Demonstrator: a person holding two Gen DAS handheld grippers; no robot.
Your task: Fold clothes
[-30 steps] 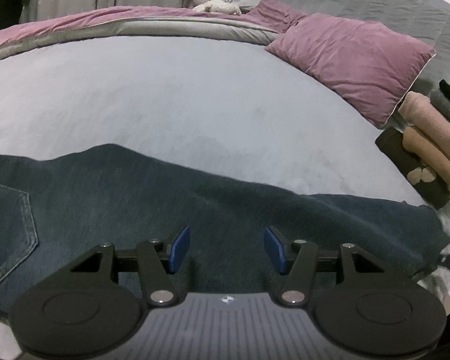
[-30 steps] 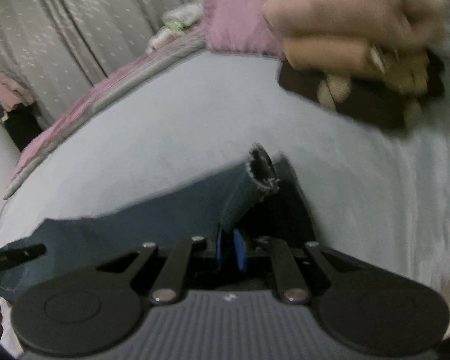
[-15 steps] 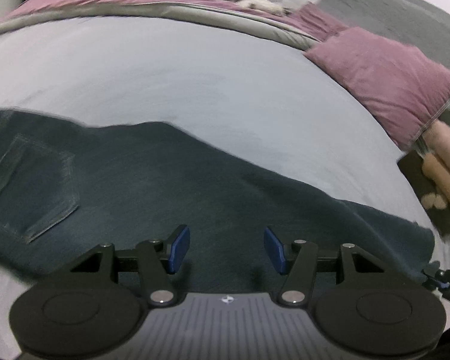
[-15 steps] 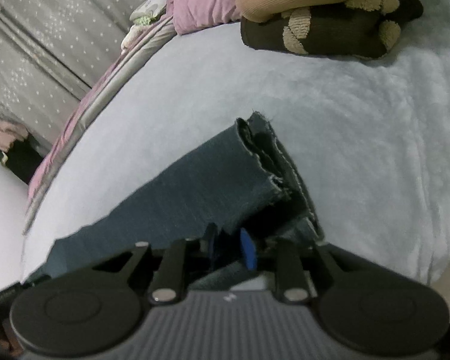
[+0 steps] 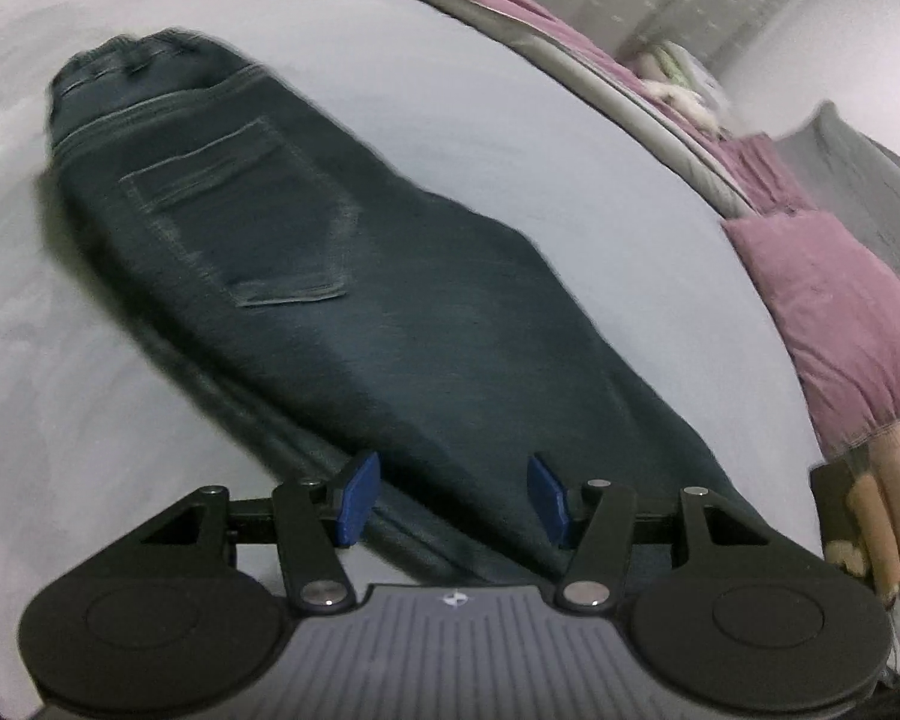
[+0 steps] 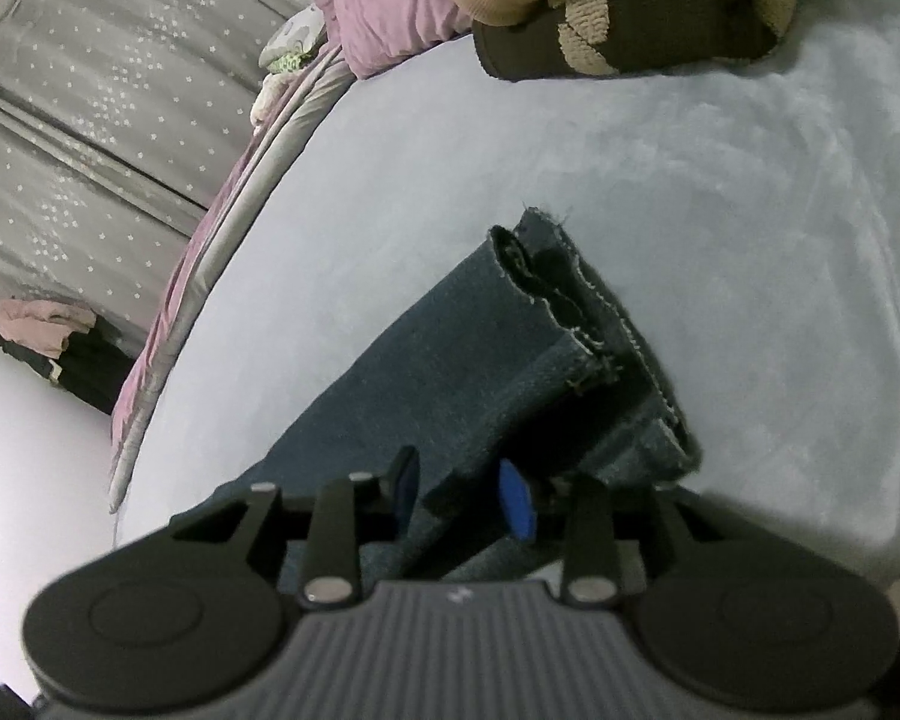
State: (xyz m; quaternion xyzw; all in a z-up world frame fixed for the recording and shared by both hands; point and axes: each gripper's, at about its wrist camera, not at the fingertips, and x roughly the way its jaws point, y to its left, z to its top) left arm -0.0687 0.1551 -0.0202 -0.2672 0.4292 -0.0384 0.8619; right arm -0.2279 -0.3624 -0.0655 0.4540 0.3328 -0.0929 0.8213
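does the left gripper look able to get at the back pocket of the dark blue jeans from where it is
Probably yes. The left gripper is open and empty over the dark blue jeans, and the stitched back pocket lies face up ahead of its fingers with nothing on it.

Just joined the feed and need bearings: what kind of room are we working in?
Most likely a bedroom: the jeans lie on a bed's pale blanket, with a mauve pillow and star-dotted curtains behind.
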